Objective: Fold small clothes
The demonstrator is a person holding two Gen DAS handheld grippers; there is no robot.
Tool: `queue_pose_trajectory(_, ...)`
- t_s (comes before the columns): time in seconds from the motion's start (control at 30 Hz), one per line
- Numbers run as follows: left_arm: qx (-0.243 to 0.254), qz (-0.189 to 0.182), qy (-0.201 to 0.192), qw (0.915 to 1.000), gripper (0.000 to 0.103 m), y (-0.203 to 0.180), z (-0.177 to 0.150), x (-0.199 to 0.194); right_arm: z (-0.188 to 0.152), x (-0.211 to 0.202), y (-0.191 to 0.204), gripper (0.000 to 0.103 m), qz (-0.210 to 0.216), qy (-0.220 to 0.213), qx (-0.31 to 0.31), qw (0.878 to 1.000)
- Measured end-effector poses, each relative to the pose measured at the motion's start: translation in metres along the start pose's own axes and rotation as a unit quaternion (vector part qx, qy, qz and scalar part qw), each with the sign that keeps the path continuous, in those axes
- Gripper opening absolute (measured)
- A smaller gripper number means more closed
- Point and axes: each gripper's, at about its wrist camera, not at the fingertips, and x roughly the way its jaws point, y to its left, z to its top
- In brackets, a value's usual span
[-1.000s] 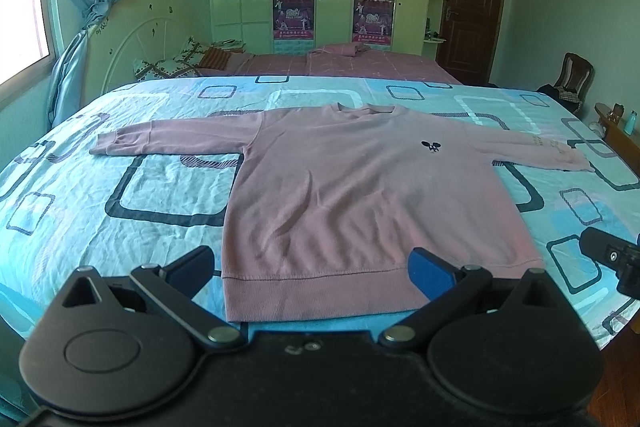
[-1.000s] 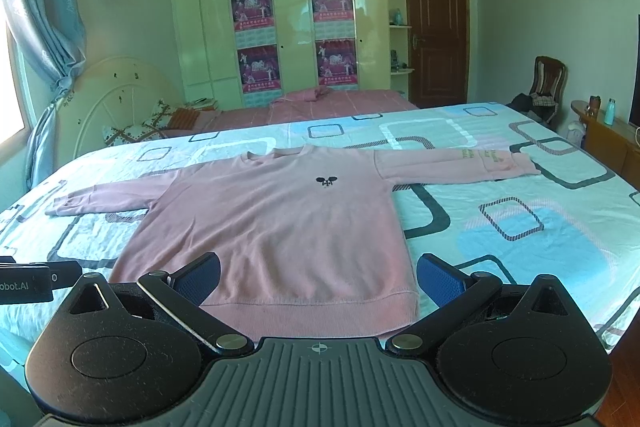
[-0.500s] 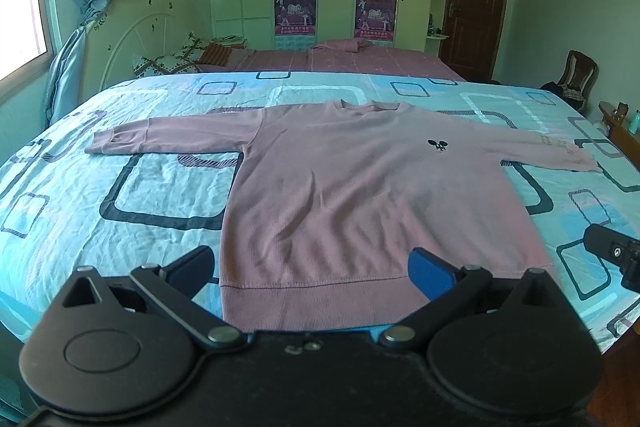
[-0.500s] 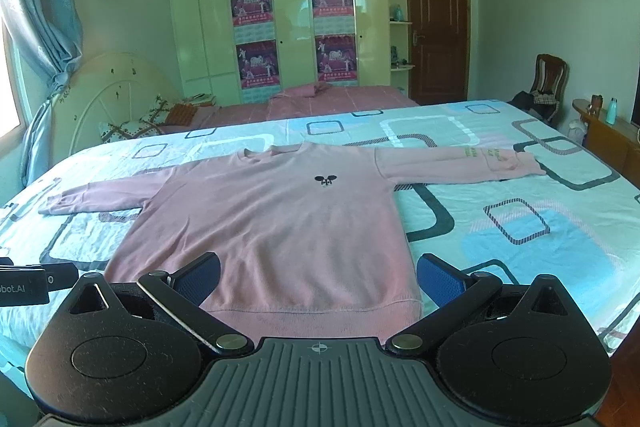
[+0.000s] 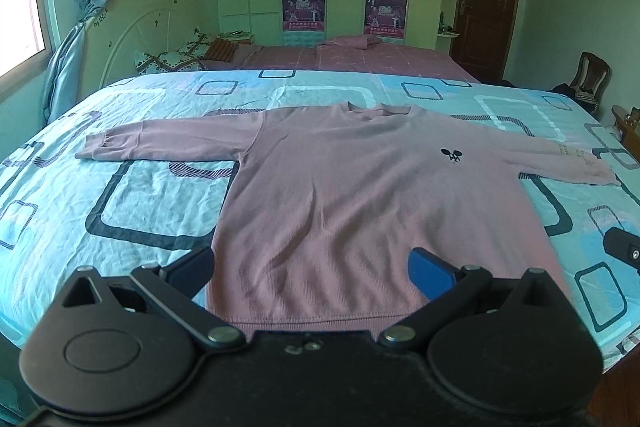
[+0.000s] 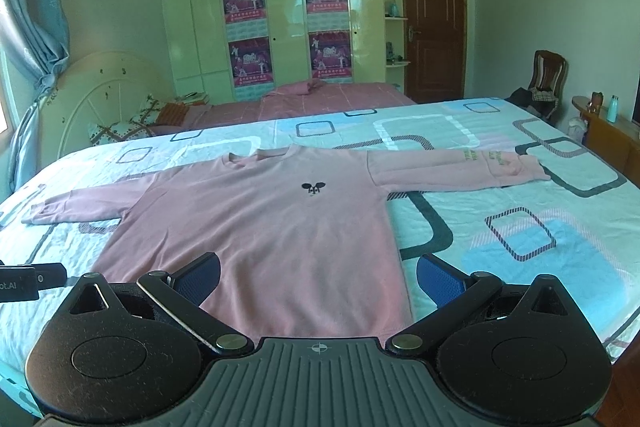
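1. Both pairs of tongs have edged forward over the last second: we now see the hem of the pink sweatshirt (image 5: 360,211) slipping under the lower rim of each view, where a strip of bedspread showed below it before.
2. Our left tongs (image 5: 312,269) hang with jaws spread wide and nothing between them, low in the frame over the sweatshirt's left hem corner.
3. Our right tongs (image 6: 318,277) are likewise spread wide and empty, low in the frame over the right hem corner.
4. We find the sweatshirt (image 6: 260,227) lying flat, front up, at the centre of both frames on the bed (image 5: 120,211), its sleeves stretched out toward the left and right edges.
5. A small dark emblem (image 6: 313,187) marks the chest, right of centre in the left view.
6. We see the turquoise bedspread with its rounded-square pattern on every side of the garment.
7. At upper centre stands a cream wardrobe (image 6: 280,7) with four posters; a brown door (image 6: 434,23) is at upper right and a wooden chair (image 6: 546,77) at the right edge.
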Motion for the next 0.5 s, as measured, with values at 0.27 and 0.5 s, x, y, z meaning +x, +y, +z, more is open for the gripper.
queue_pose_trajectory(0.27,0.007,0.003,0.007,0.9999,0.102,-0.018,0.022,0.054,0.022,0.049,-0.032,0.103,-0.015,-0.001,0.000,1.000)
queue_pose_trajectory(0.5,0.005,0.003,0.023,0.9997,0.100,-0.037,0.043,0.114,0.043,0.109,-0.085,0.103,-0.038,0.008,0.019,0.999)
